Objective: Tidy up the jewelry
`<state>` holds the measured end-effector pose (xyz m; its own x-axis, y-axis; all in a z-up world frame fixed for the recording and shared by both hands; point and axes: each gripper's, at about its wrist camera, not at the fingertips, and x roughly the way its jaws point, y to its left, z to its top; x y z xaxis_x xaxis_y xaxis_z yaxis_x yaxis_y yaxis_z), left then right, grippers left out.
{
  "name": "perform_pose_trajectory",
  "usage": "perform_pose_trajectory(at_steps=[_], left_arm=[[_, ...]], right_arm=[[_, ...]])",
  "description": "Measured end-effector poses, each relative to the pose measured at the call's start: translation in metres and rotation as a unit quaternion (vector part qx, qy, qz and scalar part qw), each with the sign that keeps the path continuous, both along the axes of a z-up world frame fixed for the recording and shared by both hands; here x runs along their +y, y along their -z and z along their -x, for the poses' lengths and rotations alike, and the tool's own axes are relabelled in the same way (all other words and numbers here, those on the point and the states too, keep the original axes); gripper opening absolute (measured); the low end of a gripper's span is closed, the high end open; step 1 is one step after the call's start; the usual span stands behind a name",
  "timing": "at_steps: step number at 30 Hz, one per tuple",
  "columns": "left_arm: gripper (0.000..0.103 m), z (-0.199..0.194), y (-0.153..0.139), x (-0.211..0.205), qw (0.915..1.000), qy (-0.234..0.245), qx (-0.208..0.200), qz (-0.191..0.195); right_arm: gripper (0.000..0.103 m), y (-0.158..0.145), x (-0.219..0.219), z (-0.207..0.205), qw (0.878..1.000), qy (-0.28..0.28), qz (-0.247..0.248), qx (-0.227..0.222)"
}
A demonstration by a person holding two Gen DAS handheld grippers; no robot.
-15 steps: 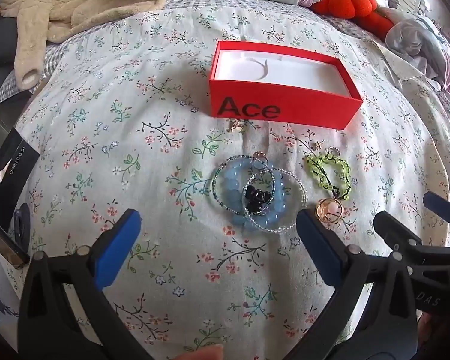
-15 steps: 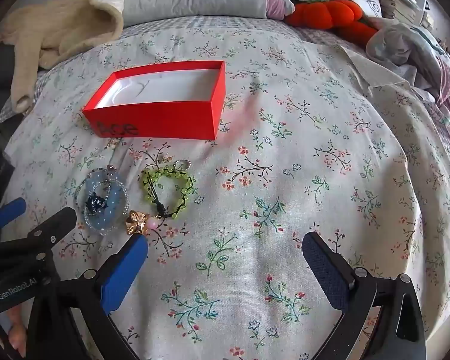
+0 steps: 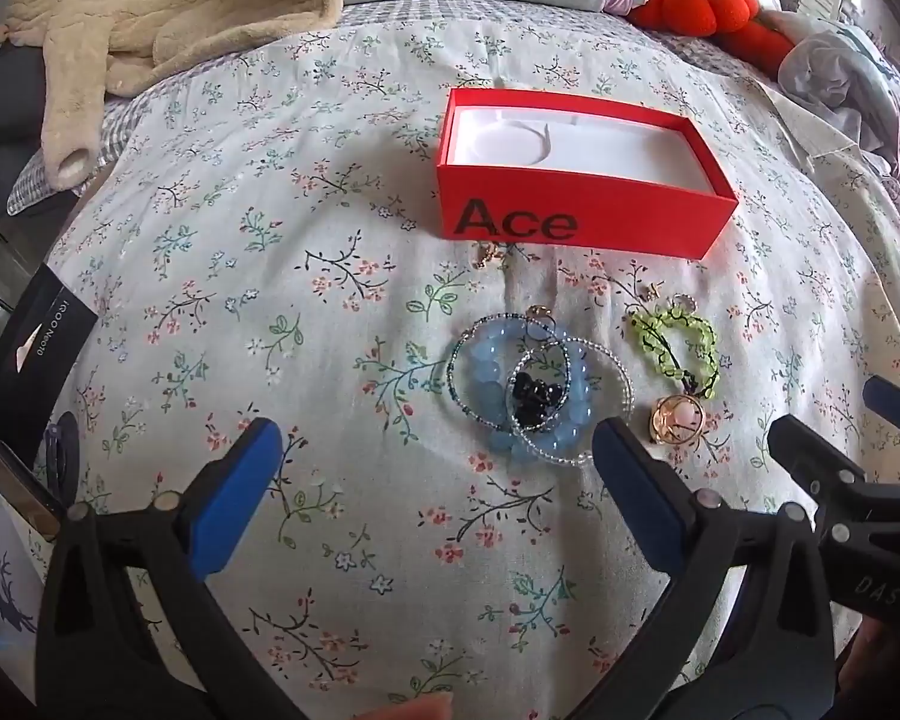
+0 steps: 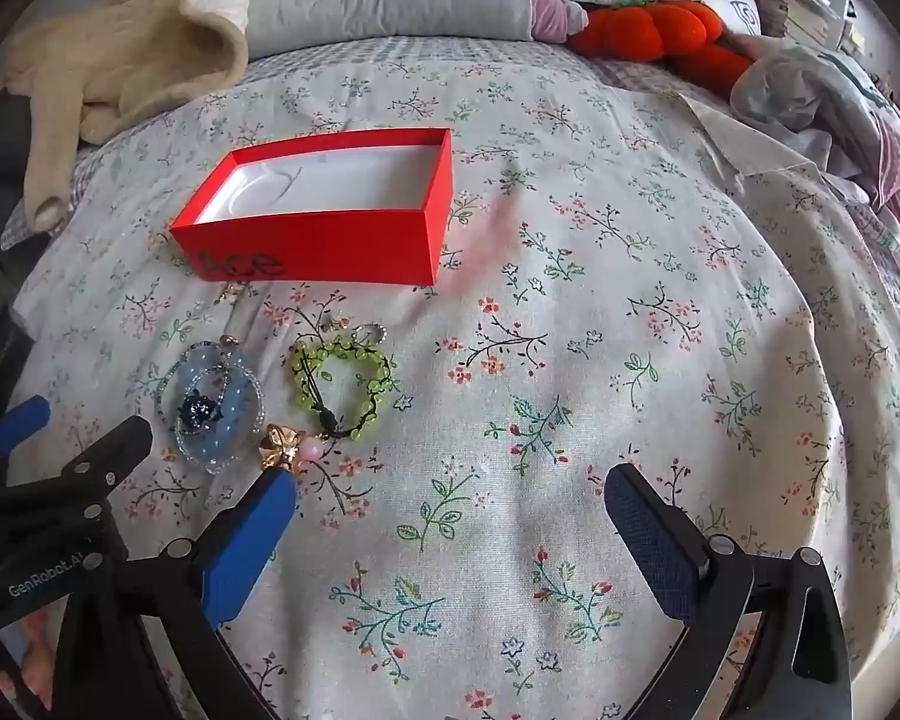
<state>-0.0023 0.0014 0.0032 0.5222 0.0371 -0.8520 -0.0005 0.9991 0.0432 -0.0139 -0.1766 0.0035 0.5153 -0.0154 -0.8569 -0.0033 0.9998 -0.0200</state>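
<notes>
An open red box (image 3: 576,213) (image 4: 324,243) marked "Ace", white inside, sits on the floral bedspread. In front of it lie a pale blue bead bracelet (image 3: 498,369) (image 4: 219,405) overlapped by clear bead bangles around a dark charm, a green bead bracelet (image 3: 678,348) (image 4: 342,384), a gold and pink piece (image 3: 678,417) (image 4: 285,444) and small gold bits near the box. My left gripper (image 3: 435,468) is open, hovering just short of the blue bracelet. My right gripper (image 4: 450,510) is open over bare bedspread, its left finger beside the gold piece.
A beige fleece garment (image 3: 168,12) lies at the far left, pillows and an orange plush (image 3: 696,6) along the head of the bed, crumpled clothes (image 4: 822,102) at the right. A black box (image 3: 36,348) stands at the left edge of the bed.
Both grippers have crept slightly forward toward the jewelry; the pieces and the box have not moved.
</notes>
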Motion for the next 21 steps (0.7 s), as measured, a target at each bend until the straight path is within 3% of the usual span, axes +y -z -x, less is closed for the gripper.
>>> perform_pose_trajectory(at_steps=[21], left_arm=[[0.103, 0.0004, 0.0018, 0.0011, 1.0, -0.001, 0.001, 0.003]], right_arm=[[0.103, 0.0013, -0.0006, -0.0011, 1.0, -0.002, -0.009, -0.005]])
